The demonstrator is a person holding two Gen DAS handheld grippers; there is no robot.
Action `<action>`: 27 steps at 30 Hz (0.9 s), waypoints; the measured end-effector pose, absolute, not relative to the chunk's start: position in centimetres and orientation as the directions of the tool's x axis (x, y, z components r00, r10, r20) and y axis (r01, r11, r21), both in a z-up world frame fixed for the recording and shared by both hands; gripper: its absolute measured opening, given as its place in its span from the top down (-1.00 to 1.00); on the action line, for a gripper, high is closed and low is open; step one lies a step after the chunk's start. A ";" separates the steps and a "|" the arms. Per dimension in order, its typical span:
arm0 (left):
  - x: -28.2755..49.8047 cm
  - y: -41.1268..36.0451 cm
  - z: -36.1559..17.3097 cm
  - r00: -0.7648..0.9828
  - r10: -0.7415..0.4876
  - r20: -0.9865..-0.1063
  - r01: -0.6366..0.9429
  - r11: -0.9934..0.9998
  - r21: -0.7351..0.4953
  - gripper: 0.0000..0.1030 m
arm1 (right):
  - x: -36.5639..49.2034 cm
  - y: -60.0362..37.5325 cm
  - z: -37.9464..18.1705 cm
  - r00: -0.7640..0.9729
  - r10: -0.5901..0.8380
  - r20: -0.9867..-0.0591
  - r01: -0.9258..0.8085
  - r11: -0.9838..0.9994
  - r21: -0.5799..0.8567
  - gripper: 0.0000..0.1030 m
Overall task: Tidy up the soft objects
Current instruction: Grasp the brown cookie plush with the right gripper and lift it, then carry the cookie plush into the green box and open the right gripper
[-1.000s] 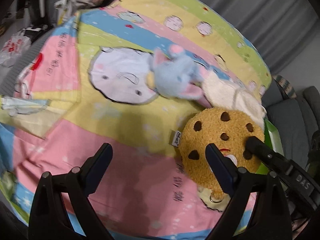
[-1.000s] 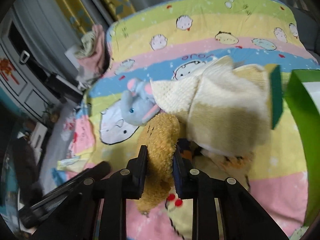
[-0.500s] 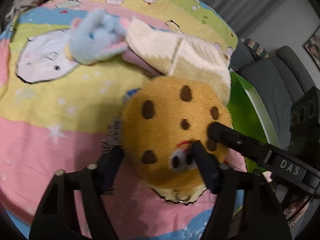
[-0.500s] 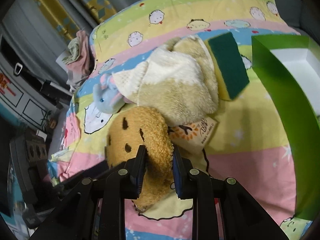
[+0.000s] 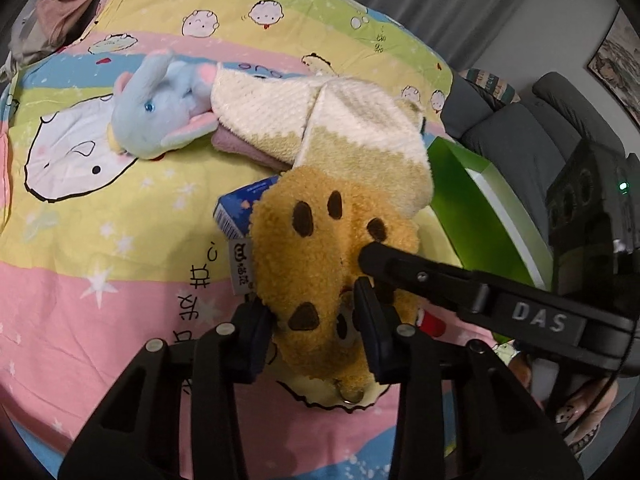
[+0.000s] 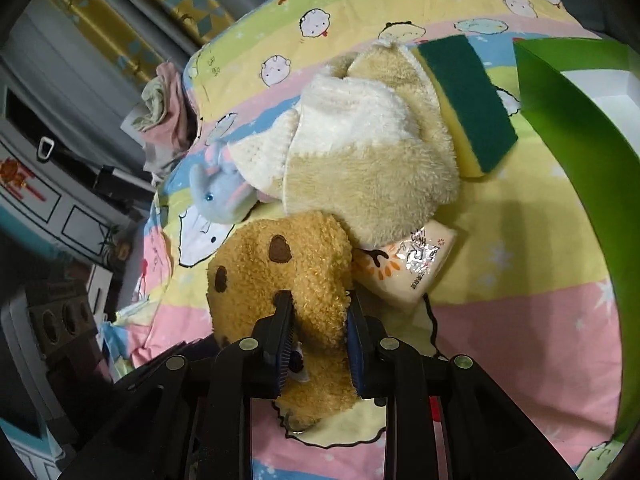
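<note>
Claws [image 5: 316, 320] [image 6: 319, 332] on cookie plush [image 5: 320, 248], over cartoon striped bedsheet [image 5: 120, 240].

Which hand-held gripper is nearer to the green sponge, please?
Right. The right hand-held gripper is clamped on the cookie plush, and the sponge lies ahead to its right past the towel. The left hand-held gripper grips the plush's far side, farther away.

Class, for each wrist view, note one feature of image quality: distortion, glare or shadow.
Left wrist view: fisheye bends the striped bedsheet into a dome, corners vignetted black. Right wrist view: glare flares on the tissue pack; the green box casts a soft shadow onto the sheet.
</note>
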State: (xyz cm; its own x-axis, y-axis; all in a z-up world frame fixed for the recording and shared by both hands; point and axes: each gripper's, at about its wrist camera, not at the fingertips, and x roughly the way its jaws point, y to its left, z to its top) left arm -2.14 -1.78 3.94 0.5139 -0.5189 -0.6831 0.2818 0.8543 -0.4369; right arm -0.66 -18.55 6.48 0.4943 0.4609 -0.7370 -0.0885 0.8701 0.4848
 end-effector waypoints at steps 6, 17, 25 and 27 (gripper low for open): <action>-4.3 -2.0 8.5 0.586 -0.555 -0.590 0.341 0.830 -0.442 0.33 | -1.8 -20.0 8.3 0.529 0.514 -0.675 -0.098 0.828 0.553 0.50; -5.6 -9.5 14.0 0.610 -0.625 -0.487 0.526 0.779 -0.340 0.32 | -6.5 -26.5 15.0 0.755 0.383 -0.533 -0.056 0.847 0.529 0.50; -4.6 -16.3 15.2 0.566 -0.665 -0.487 0.620 0.733 -0.281 0.33 | -7.8 -33.5 15.8 0.830 0.293 -0.475 0.050 0.809 0.585 0.50; -4.1 -18.0 15.0 0.547 -0.677 -0.493 0.639 0.718 -0.277 0.33 | -7.8 -35.0 15.7 0.841 0.267 -0.470 0.078 0.801 0.594 0.50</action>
